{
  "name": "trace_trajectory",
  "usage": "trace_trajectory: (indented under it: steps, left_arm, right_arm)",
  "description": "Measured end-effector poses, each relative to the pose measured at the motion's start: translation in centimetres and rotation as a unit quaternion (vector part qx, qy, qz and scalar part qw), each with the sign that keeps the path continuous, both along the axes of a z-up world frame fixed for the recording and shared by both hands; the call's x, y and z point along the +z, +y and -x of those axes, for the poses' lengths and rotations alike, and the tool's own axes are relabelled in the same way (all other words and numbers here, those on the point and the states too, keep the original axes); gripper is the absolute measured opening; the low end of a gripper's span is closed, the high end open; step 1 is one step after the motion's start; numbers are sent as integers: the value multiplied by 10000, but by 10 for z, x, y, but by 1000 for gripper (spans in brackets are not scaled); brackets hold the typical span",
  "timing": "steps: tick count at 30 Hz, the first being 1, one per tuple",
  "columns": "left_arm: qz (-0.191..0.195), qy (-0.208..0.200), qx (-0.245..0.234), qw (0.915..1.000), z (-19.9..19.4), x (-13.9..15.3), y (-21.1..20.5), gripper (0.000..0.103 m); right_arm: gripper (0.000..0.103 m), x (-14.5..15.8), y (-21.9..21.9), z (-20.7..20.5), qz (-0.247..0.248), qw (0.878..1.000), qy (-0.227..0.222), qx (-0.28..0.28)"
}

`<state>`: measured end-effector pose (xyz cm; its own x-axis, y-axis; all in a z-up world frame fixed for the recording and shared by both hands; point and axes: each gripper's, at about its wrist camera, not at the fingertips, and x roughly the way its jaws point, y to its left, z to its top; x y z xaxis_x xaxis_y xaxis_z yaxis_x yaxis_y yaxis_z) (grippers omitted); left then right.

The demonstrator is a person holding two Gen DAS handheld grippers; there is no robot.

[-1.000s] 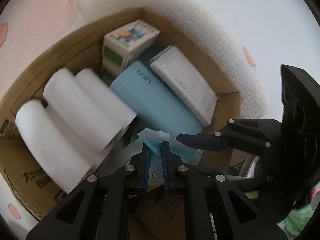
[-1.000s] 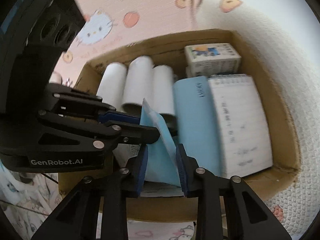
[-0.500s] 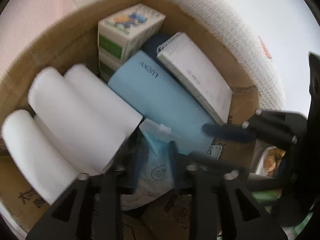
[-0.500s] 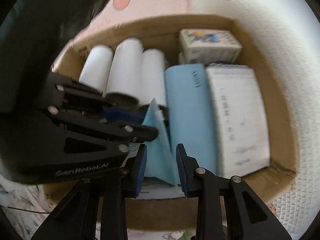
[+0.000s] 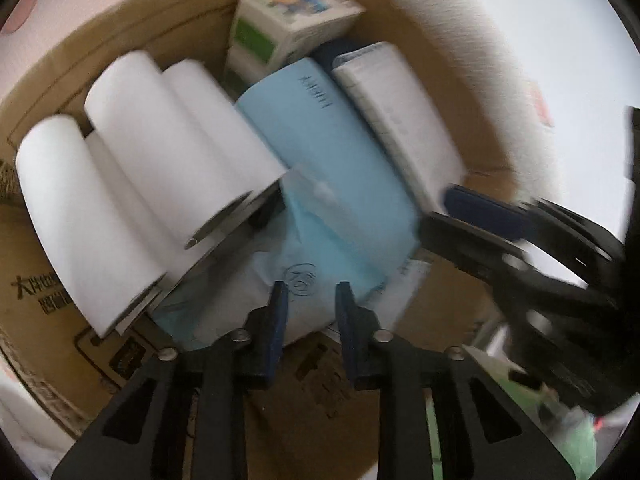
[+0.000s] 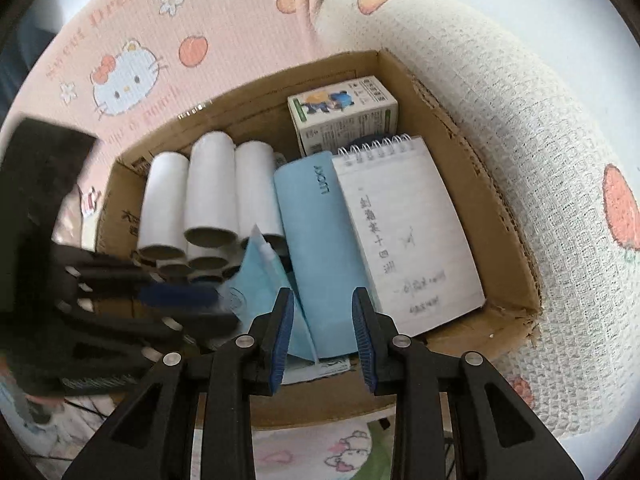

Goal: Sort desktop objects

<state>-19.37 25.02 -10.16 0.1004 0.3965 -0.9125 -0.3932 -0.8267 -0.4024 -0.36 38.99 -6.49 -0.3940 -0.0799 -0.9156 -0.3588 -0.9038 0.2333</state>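
A cardboard box holds white paper rolls, a light blue case, a spiral notepad, a small printed carton and a light blue mask packet. The packet lies in the box between the rolls and the case. My left gripper is open just above the packet. My right gripper is open and empty over the case's near end. The left gripper also shows at the left of the right wrist view.
A pink cartoon-print cloth and a white knitted cloth surround the box. The right gripper's body is close on the right in the left wrist view. Green packaging lies outside the box at lower right.
Both grippers have opened and let go of the blue mask packet, which now lies in the box. Both have drawn back a little.
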Motion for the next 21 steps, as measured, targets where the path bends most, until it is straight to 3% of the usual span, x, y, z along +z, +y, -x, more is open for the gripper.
trace_trajectory:
  steps: [6, 15, 21]
  left_arm:
    - [321, -491, 836, 9948, 11, -20, 10, 9]
    - [834, -782, 1045, 9879, 20, -42, 30, 9]
    - [858, -836, 1086, 9868, 21, -44, 35, 9]
  right_arm:
    - [26, 0, 11, 2, 119, 9996, -82, -230]
    - [26, -4, 25, 1, -170, 9976, -330, -593]
    - [27, 1, 29, -1, -112, 9978, -256, -606]
